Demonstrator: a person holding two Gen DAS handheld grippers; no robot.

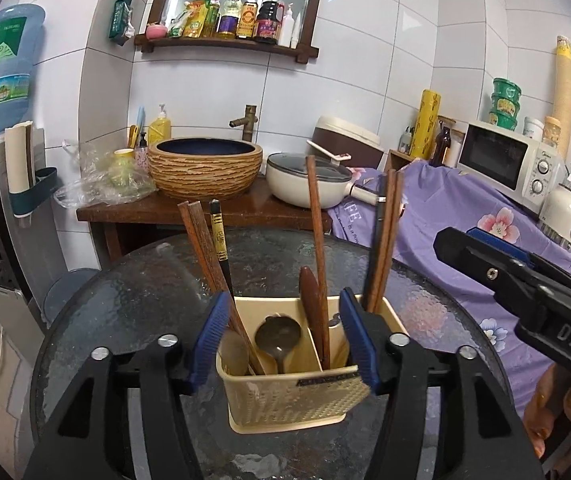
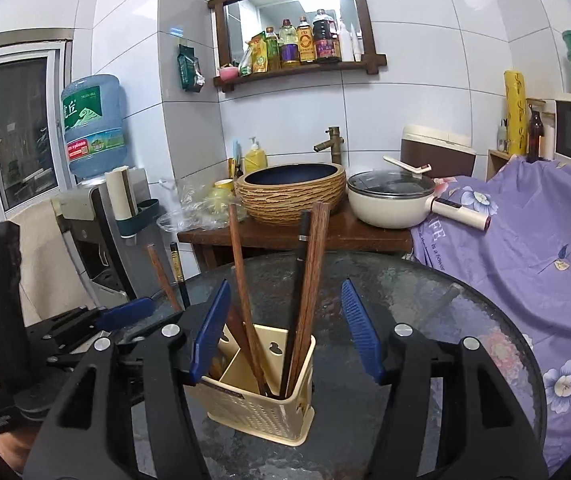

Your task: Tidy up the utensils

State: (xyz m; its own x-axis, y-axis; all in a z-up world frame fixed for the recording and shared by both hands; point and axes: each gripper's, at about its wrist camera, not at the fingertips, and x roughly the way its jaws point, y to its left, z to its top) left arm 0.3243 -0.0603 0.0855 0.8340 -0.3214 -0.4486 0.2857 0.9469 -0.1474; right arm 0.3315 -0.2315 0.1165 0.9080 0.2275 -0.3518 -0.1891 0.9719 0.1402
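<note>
A cream utensil holder stands on the round glass table. In it are wooden chopsticks, a black chopstick, a metal spoon and a wooden spoon. My left gripper is open, and the holder sits low between its blue pads; no squeeze shows. From the right side my right gripper is open over the same holder, with upright chopsticks in the gap between its fingers and nothing gripped. Each gripper also shows at the edge of the other's view.
Behind the table a wooden counter carries a woven basin and a cream lidded pan. A purple floral cloth covers furniture at the right, under a microwave. A water dispenser stands at the left.
</note>
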